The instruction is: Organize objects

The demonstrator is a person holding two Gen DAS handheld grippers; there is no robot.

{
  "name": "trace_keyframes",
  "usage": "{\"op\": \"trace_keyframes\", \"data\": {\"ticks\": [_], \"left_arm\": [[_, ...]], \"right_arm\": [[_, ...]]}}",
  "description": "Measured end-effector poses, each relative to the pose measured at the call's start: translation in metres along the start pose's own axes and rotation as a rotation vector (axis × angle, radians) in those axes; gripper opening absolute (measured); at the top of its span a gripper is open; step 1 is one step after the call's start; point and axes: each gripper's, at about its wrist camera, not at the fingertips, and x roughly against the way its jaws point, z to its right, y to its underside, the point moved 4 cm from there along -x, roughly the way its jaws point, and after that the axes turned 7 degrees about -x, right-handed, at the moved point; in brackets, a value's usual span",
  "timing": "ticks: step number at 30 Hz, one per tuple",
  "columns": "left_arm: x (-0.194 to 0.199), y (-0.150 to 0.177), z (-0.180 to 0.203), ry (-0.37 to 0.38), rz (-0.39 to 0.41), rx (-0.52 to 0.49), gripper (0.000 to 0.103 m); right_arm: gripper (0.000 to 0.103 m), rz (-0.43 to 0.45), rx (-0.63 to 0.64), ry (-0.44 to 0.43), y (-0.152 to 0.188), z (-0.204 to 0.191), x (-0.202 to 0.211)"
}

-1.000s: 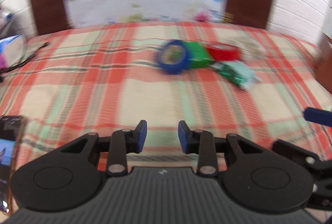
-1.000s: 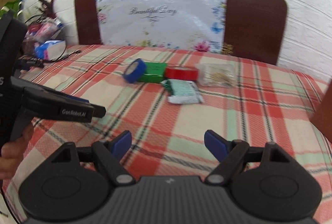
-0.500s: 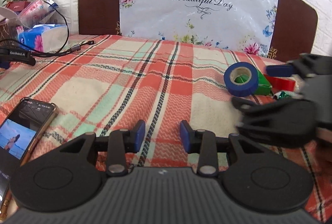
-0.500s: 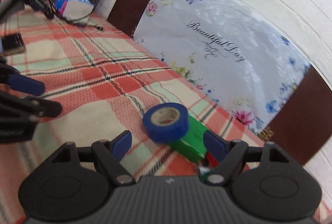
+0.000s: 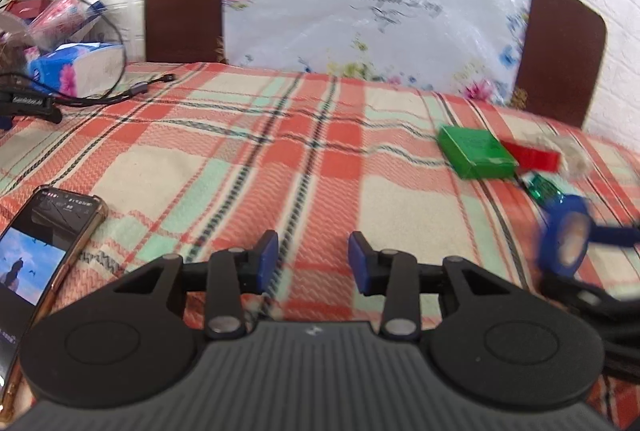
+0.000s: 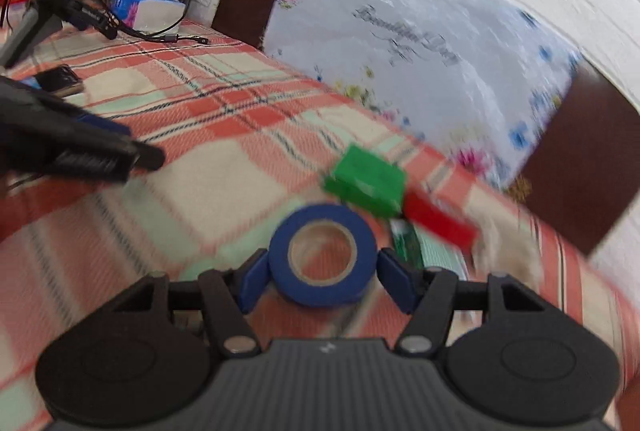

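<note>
My right gripper [image 6: 322,275] is shut on a blue tape roll [image 6: 276,259] and holds it above the plaid cloth; the roll also shows in the left wrist view [image 5: 564,241], blurred, at the right. A green box [image 6: 366,183] lies just beyond it, also in the left wrist view [image 5: 474,151]. A red tape roll [image 6: 440,223] and a green-white packet [image 6: 406,243] lie to its right. My left gripper [image 5: 312,261] is open and empty, low over the cloth, well left of the pile.
A phone [image 5: 36,259] lies at the near left with its screen lit. A tissue pack [image 5: 76,69], cables and clutter sit at the far left. A chair back with a floral cover [image 5: 372,15] stands behind the table. A clear plastic box [image 5: 568,155] lies beside the red roll.
My right gripper has closed on the blue tape roll and lifted it away from the green box toward the near right. The left gripper has barely moved.
</note>
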Motion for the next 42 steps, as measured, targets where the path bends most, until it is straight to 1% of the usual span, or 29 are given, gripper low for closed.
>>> {"op": "trace_keyframes", "data": {"ticks": [1,2,4,6,7,8,9,12,14,16,17,18,19,20,23,25,27,28,29,30,32,33,36,39,40,42], "left_arm": [[0.004,0.000,0.005,0.036,-0.013,0.010,0.041],[0.009,0.000,0.013,0.094,-0.031,0.026,0.041],[0.019,-0.002,0.037,0.246,-0.076,0.044,0.041],[0.029,-0.006,0.067,0.411,-0.119,0.053,0.041],[0.033,-0.008,0.080,0.468,-0.132,0.051,0.041],[0.037,-0.011,0.094,0.509,-0.139,0.039,0.041],[0.041,-0.014,0.106,0.529,-0.141,0.016,0.041],[0.049,-0.018,0.133,0.535,-0.136,-0.063,0.041],[0.054,-0.017,0.142,0.536,-0.143,-0.090,0.041],[0.058,-0.018,0.146,0.527,-0.134,-0.103,0.041],[0.059,-0.021,0.146,0.508,-0.127,-0.110,0.041],[0.060,-0.022,0.146,0.488,-0.127,-0.114,0.041],[0.057,-0.024,0.145,0.475,-0.131,-0.110,0.041],[0.055,-0.026,0.143,0.466,-0.134,-0.099,0.041],[0.052,-0.032,0.139,0.450,-0.149,-0.086,0.041],[0.055,-0.037,0.139,0.464,-0.148,-0.080,0.041],[0.060,-0.041,0.142,0.497,-0.137,-0.082,0.041],[0.063,-0.043,0.144,0.513,-0.127,-0.091,0.041],[0.065,-0.044,0.147,0.528,-0.119,-0.105,0.041],[0.066,-0.044,0.151,0.544,-0.119,-0.125,0.041],[0.067,-0.040,0.162,0.569,-0.130,-0.176,0.041],[0.066,-0.038,0.167,0.568,-0.133,-0.204,0.041],[0.060,-0.030,0.177,0.538,-0.146,-0.269,0.041],[0.056,-0.029,0.177,0.514,-0.145,-0.273,0.043],[0.055,-0.031,0.177,0.496,-0.139,-0.274,0.045],[0.055,-0.034,0.176,0.423,-0.113,-0.285,0.045]], "right_arm": [[0.054,-0.024,-0.046,-0.016,0.010,0.008,0.011],[0.054,-0.045,-0.096,-0.031,0.020,0.016,0.023],[0.054,-0.067,-0.163,-0.032,0.040,0.030,0.045],[0.055,-0.070,-0.202,-0.021,0.055,0.039,0.062],[0.055,-0.068,-0.216,-0.016,0.059,0.044,0.068],[0.056,-0.064,-0.224,-0.010,0.063,0.046,0.072],[0.058,-0.061,-0.228,-0.007,0.064,0.047,0.075],[0.060,-0.053,-0.241,-0.001,0.064,0.053,0.076],[0.061,-0.038,-0.257,-0.009,0.061,0.056,0.074],[0.062,-0.020,-0.266,-0.008,0.057,0.058,0.070],[0.062,-0.009,-0.269,-0.005,0.054,0.061,0.067],[0.063,0.006,-0.272,0.001,0.050,0.062,0.064],[0.067,0.021,-0.276,0.010,0.046,0.065,0.061],[0.068,0.033,-0.284,0.023,0.042,0.068,0.058],[0.068,0.031,-0.330,0.002,0.041,0.076,0.054],[0.068,0.029,-0.350,-0.022,0.046,0.079,0.058],[0.069,0.028,-0.346,-0.025,0.054,0.078,0.065],[0.072,0.032,-0.342,-0.027,0.058,0.078,0.070],[0.075,0.037,-0.340,-0.025,0.061,0.077,0.074],[0.081,0.044,-0.338,-0.021,0.066,0.078,0.078],[0.081,0.048,-0.328,-0.018,0.072,0.079,0.084],[0.081,0.045,-0.324,-0.015,0.074,0.079,0.085],[0.081,0.035,-0.329,-0.011,0.075,0.082,0.084],[0.081,0.026,-0.334,-0.011,0.077,0.082,0.081],[0.081,0.022,-0.332,-0.012,0.077,0.081,0.080],[0.081,0.013,-0.330,-0.010,0.078,0.080,0.078]]}}
